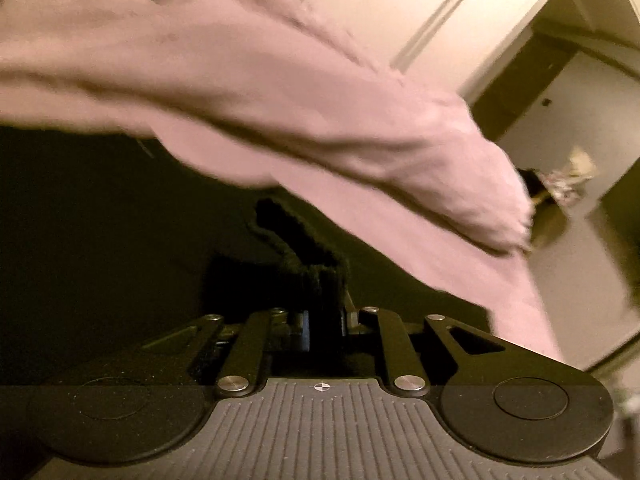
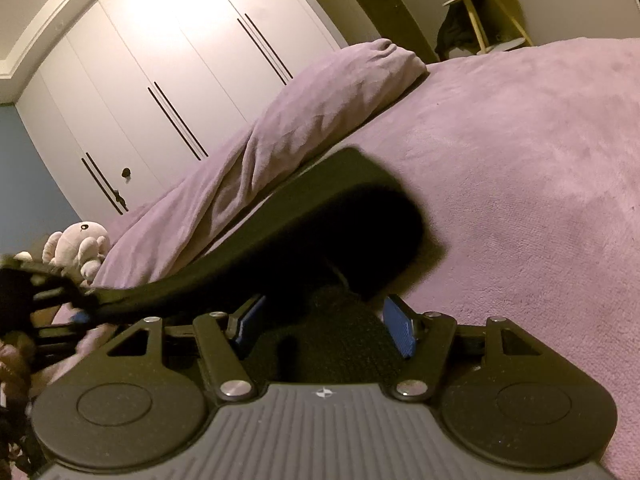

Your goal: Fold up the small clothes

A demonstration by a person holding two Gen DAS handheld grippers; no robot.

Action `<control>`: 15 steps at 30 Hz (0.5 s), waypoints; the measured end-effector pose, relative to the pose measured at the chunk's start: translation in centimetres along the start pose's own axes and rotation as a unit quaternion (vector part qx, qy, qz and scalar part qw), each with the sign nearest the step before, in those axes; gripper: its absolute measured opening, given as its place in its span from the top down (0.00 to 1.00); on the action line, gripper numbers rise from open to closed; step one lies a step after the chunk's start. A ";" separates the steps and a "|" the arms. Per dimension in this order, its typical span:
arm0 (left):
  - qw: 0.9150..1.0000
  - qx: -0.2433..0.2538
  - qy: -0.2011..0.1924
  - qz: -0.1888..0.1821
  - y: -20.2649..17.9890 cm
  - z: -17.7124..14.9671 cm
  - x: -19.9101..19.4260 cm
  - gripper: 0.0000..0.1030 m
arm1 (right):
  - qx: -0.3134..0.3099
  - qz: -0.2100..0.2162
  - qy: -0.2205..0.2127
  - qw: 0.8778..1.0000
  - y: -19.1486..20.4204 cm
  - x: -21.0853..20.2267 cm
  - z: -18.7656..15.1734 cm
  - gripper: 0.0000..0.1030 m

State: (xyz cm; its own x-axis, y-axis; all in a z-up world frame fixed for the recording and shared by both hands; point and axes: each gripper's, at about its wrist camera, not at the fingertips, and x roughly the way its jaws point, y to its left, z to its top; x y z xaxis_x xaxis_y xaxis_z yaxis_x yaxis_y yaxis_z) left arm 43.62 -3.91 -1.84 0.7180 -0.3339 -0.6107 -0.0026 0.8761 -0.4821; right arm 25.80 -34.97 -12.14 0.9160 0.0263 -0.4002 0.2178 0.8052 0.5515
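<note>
A small black garment [image 2: 320, 220] hangs stretched above a bed with a purple cover [image 2: 520, 160]. In the left wrist view my left gripper [image 1: 324, 312] is shut on a bunched black edge of the garment [image 1: 316, 272], and the rest of it spreads dark to the left. In the right wrist view my right gripper [image 2: 326, 322] has its blue pads [image 2: 400, 330] apart, with thick black fabric [image 2: 332, 320] lying between them. The garment runs from there to the left gripper [image 2: 52, 292] at the far left.
A purple pillow [image 2: 312, 120] lies along the bed's far side, and it fills the top of the left wrist view [image 1: 280, 100]. A plush toy [image 2: 80, 248] sits near it. White wardrobe doors [image 2: 160, 60] stand behind. A small side table [image 2: 484, 12] stands at the back right.
</note>
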 end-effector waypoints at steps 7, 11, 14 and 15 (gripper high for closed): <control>0.992 0.034 -0.007 0.118 6.5 -0.7 -1.5 0.79 | -0.006 -0.003 0.003 1.000 0.2 0.1 0.0 0.36; 0.994 0.018 0.029 0.102 7.8 -1.8 0.2 0.60 | -0.015 -0.010 0.007 1.000 0.5 0.4 0.0 0.34; 0.997 -0.007 0.020 0.071 7.8 -1.9 0.8 0.56 | -0.021 -0.014 0.011 1.000 0.8 0.6 0.0 0.33; 0.997 -0.016 0.020 0.070 8.1 -1.7 1.0 0.69 | -0.023 -0.015 0.012 1.000 0.8 0.7 0.0 0.32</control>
State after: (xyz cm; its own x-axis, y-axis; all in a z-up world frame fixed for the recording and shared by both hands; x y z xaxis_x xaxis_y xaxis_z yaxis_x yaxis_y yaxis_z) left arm 43.11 2.29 -7.48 0.6808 -0.2237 -0.6975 -0.1234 0.9036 -0.4103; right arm 26.64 -34.31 -11.95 0.9007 0.0160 -0.4341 0.2288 0.8320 0.5054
